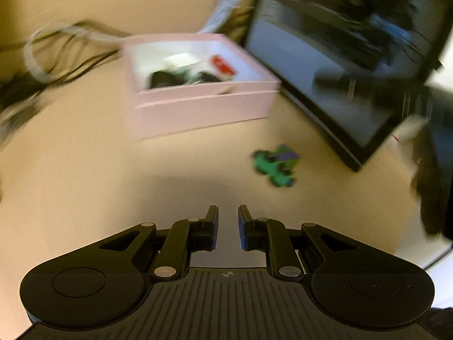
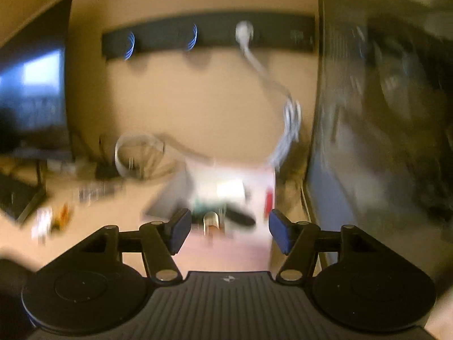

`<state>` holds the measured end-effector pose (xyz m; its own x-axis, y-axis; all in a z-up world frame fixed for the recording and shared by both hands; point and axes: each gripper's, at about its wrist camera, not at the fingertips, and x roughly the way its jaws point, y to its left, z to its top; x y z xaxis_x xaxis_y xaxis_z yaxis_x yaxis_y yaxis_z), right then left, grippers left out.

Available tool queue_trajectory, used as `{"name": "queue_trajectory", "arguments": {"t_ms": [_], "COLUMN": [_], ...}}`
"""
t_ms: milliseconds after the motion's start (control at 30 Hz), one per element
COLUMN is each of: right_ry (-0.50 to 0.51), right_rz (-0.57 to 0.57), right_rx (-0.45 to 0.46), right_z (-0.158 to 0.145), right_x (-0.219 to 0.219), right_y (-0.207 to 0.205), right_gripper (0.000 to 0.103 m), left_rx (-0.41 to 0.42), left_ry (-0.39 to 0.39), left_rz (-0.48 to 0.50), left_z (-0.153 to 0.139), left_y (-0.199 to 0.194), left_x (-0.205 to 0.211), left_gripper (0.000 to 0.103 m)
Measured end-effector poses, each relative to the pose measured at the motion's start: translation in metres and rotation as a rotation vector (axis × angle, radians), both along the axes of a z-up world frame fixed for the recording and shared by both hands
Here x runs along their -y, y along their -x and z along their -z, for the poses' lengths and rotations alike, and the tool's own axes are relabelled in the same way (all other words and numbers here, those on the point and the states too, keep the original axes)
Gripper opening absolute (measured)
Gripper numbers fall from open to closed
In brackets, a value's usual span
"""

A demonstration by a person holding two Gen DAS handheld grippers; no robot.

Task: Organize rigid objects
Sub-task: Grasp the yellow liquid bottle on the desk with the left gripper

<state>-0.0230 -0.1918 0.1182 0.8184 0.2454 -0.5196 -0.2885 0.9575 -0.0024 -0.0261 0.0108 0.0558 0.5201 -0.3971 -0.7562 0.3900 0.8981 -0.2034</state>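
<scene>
A pink box (image 1: pixel 203 104) stands on the beige table and holds several objects: black, white, green and red ones. A green and purple toy (image 1: pixel 276 165) lies on the table in front of the box, to its right. My left gripper (image 1: pixel 228 226) hovers near the table's front, its jaws a small gap apart and empty, the toy ahead and to the right. My right gripper (image 2: pixel 229 232) is open wide and empty, just in front of the pink box (image 2: pixel 226 252); the box contents show blurred between its fingers.
A dark monitor (image 1: pixel 339 56) leans at the right of the box. Cables (image 1: pixel 70 53) lie behind and left of the box. In the right wrist view a black power strip (image 2: pixel 209 36) hangs on the wall; small items (image 2: pixel 53 221) lie at left.
</scene>
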Motion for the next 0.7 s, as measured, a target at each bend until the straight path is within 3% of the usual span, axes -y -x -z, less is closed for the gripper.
{"name": "queue_trajectory", "arguments": {"t_ms": [100, 267, 333, 433, 533, 700], "right_ry": [0.039, -0.007, -0.012, -0.014, -0.030, -0.010], "right_rz": [0.034, 0.106, 0.139, 0.168, 0.175, 0.141], "right_rx": [-0.072, -0.198, -0.219, -0.236, -0.246, -0.253], "right_z": [0.023, 0.040, 0.043, 0.048, 0.052, 0.055], "right_x": [0.010, 0.038, 0.047, 0.057, 0.056, 0.036], "right_y": [0.024, 0.045, 0.049, 0.058, 0.062, 0.056], "right_gripper": [0.062, 0.062, 0.062, 0.062, 0.062, 0.062], "left_rx": [0.034, 0.090, 0.079, 0.066, 0.120, 0.185], "left_ry": [-0.026, -0.079, -0.092, -0.046, -0.054, -0.139], "left_rz": [0.090, 0.172, 0.146, 0.069, 0.019, -0.129], "left_z": [-0.003, -0.006, -0.006, -0.008, -0.014, -0.025], "left_y": [-0.006, -0.025, -0.037, -0.046, -0.046, -0.059], "left_x": [0.028, 0.066, 0.075, 0.071, 0.056, -0.011], "left_gripper": [0.017, 0.017, 0.017, 0.017, 0.017, 0.019]}}
